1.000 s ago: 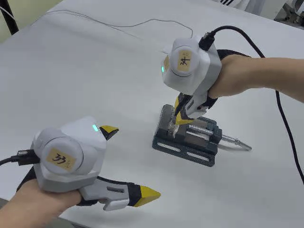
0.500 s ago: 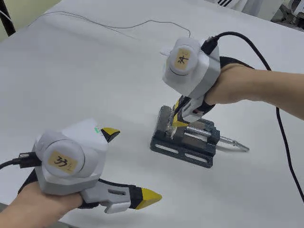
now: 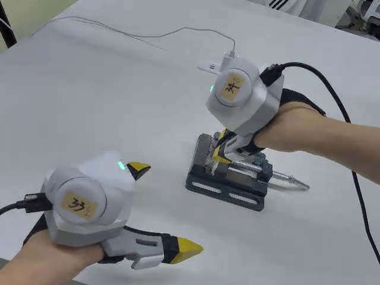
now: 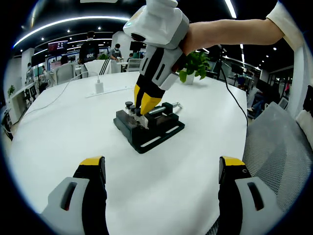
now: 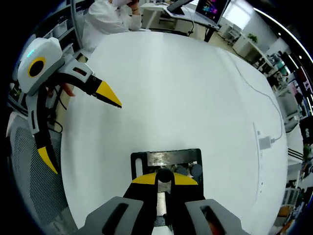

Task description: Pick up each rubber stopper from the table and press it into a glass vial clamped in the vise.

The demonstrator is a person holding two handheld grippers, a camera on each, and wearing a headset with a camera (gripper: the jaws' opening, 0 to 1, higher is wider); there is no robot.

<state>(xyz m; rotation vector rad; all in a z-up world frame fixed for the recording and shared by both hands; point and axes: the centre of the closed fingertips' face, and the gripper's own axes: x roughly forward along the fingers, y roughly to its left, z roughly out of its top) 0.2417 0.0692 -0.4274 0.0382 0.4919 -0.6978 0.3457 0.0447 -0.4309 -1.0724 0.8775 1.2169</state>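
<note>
1. Head view, lower left of frame: left gripper (image 3: 162, 209), held in a hand over the white table (image 3: 119, 107). Jaws spread wide, nothing between them. In the left gripper view its two yellow tips stand far apart at the bottom. Well apart from the work.
2. Head view, centre of frame: bench vise (image 3: 225, 189), dark, standing on the table. Its long axis runs across the frame, with the screw handle (image 3: 289, 181) pointing to the right of frame.
3. Head view, centre right: right gripper (image 3: 217, 155), pointed steeply down, tips at the left end of the vise. In the right gripper view the jaws are drawn almost together, pinching a dark round rubber stopper (image 5: 165, 175) at the clamping gap.
4. Left gripper view, centre: a dark-capped glass vial (image 4: 129, 105) stands upright in the vise, just to the left of the right gripper's tips. The vial meant for the held stopper is hidden by the tips.
5. Governing relation, as a judgement: the stopper is already between the right fingers and over the clamp. The press should run straight down the vial's upright axis, with little sideways correction. The right gripper is much the nearer.
</note>
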